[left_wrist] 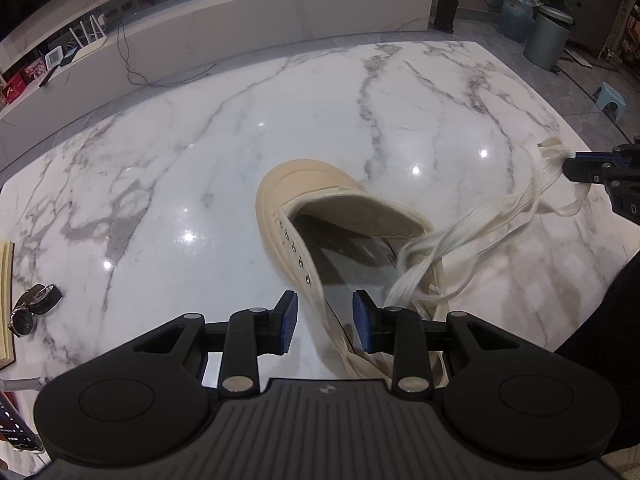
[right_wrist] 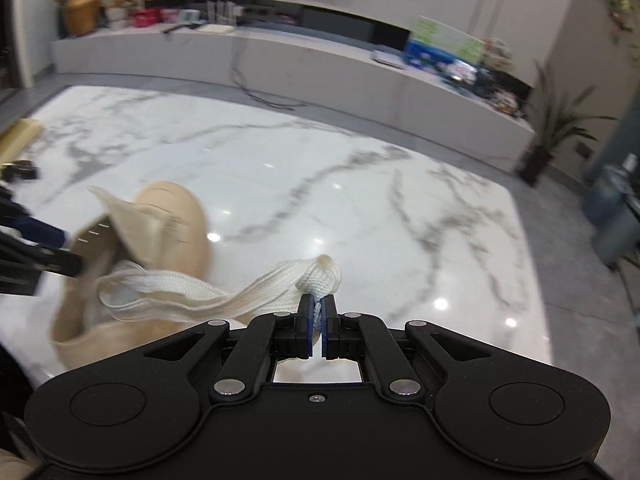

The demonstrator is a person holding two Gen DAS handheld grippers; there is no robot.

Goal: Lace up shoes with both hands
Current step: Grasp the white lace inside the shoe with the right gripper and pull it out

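1. Left wrist view: the left gripper (left_wrist: 325, 322) fills the lower part of the frame, its jaws partly apart around the side wall of a beige shoe (left_wrist: 320, 216). The blue pad on the right of the picture lies against the shoe's inner side; whether the pad on the left presses the outer wall cannot be told.
2. The shoe stands on the white marble desk (left_wrist: 180, 160) near the middle of the frame, toe cap toward the top, a row of metal eyelets (left_wrist: 294, 246) running down its left edge.
3. A white flat lace (left_wrist: 472, 228) leaves the shoe's right side in several strands and rises to the right edge of the frame, where the right gripper (left_wrist: 568, 158) has its bunched end.
4. A wristwatch (left_wrist: 34, 308) lies on the desk at the left edge, well apart from the shoe.
5. Right wrist view: the right gripper (right_wrist: 318, 320) sits at lower centre, its jaws closed on the folded lace (right_wrist: 320, 276), with a knob of lace showing just above the pads.
6. From there the lace runs left across the frame to the shoe (right_wrist: 172, 216), which is blurred at centre left on the desk (right_wrist: 360, 184).
7. The left gripper (right_wrist: 60, 256) enters from the left edge and meets the shoe's opening.
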